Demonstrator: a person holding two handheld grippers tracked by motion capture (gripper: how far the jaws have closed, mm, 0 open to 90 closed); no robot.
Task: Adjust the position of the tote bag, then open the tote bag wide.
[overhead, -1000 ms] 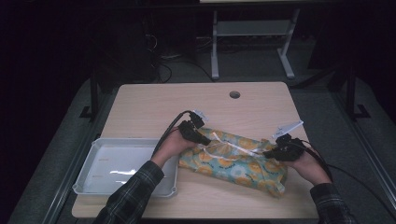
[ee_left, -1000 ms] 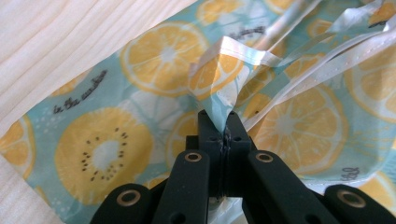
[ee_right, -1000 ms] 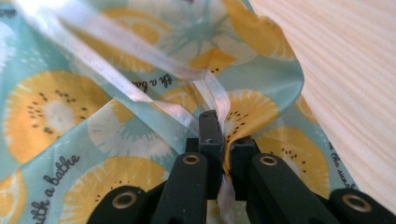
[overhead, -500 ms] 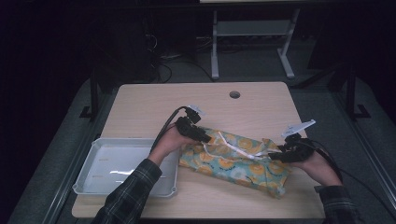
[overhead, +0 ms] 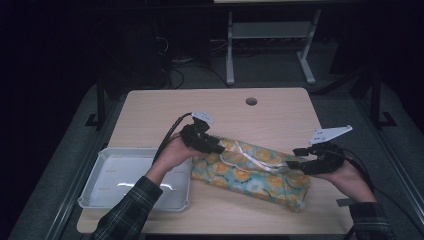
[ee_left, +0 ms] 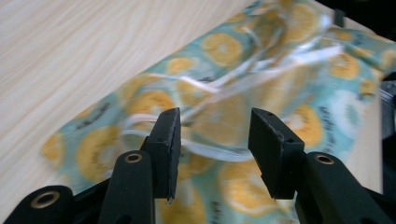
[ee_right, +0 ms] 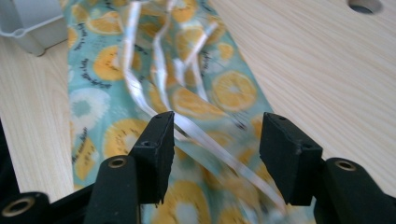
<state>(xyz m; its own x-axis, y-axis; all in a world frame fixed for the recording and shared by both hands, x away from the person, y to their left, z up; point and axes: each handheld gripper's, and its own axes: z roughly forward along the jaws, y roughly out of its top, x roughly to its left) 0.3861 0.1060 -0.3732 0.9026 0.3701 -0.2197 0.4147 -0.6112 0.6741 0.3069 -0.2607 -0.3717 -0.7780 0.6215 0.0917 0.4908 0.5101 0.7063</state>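
Dim surroundings frame a pale wooden table (overhead: 150,107) where an orange-print wrapped parcel (overhead: 252,172) lies right of a white tray (overhead: 100,172), both the left gripper (overhead: 212,145) and right gripper (overhead: 295,157) spread-jawed over its loose white ribbon (ee_right: 205,135), which could slip free.

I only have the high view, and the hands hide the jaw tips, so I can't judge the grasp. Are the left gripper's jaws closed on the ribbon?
Observer: No. In its own view the left gripper is open, and a loop of white ribbon lies in the gap between its jaws.
Operator: And the right one?
Observer: The right gripper is open too. A ribbon strand runs diagonally through its gap, over the orange-print bundle.
Operator: Anything close by on that side?
Observer: Its view shows a corner of the tray beside the bundle's far end.
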